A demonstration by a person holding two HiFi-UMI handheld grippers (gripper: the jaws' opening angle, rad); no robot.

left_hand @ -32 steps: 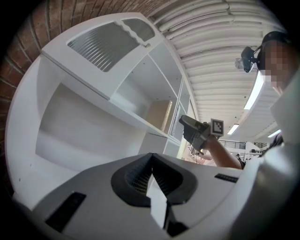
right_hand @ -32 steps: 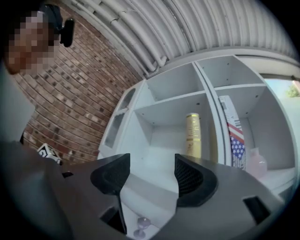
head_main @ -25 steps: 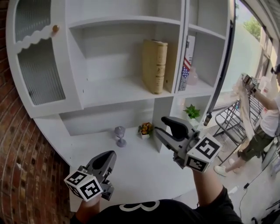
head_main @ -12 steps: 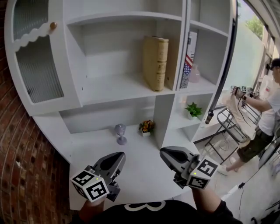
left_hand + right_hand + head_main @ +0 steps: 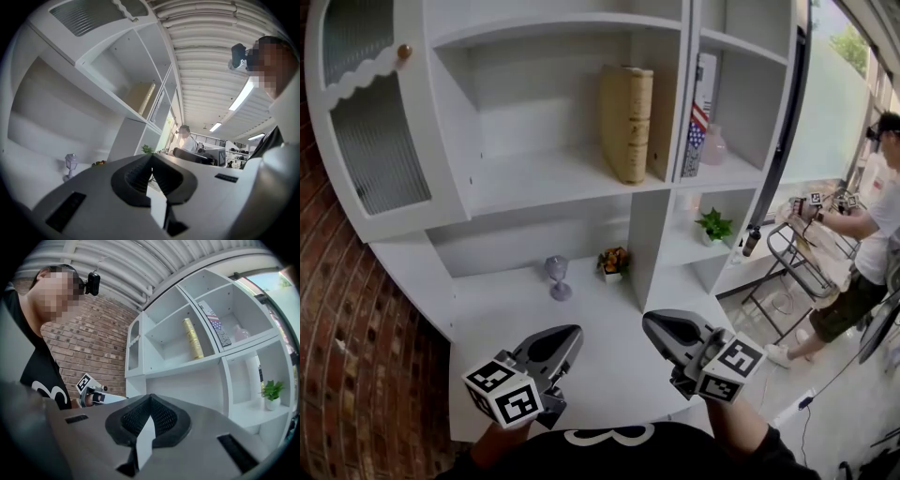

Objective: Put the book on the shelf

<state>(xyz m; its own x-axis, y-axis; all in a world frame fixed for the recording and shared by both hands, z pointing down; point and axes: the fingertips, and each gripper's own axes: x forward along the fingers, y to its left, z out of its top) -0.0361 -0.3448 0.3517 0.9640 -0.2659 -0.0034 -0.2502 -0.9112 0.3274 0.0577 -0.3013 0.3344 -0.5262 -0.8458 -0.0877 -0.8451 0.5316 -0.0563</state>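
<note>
A thick tan book [image 5: 626, 122] stands upright on the middle shelf [image 5: 534, 183] of the white cabinet, against the divider. It also shows in the left gripper view as the tan book [image 5: 140, 97] and in the right gripper view as the tan book [image 5: 192, 338]. My left gripper [image 5: 570, 335] hovers low over the white counter [image 5: 600, 337], shut and holding nothing. Beside it my right gripper [image 5: 654, 324] is also shut and holds nothing. Both are well below and in front of the book. In their own views the left gripper [image 5: 151, 157] and right gripper [image 5: 150, 397] show jaws meeting at the tips.
A flag-spined book [image 5: 703, 108] and a pink vase [image 5: 712, 145] sit in the right compartment, a small plant [image 5: 713, 225] below. A purple goblet [image 5: 557, 277] and a flower pot [image 5: 612, 262] stand on the counter. A glass door [image 5: 375, 131] hangs left; a person [image 5: 862, 234] stands right.
My right gripper drew back and down from the shelf toward my body, and its jaws went from open to shut. My left gripper drifted slightly right.
</note>
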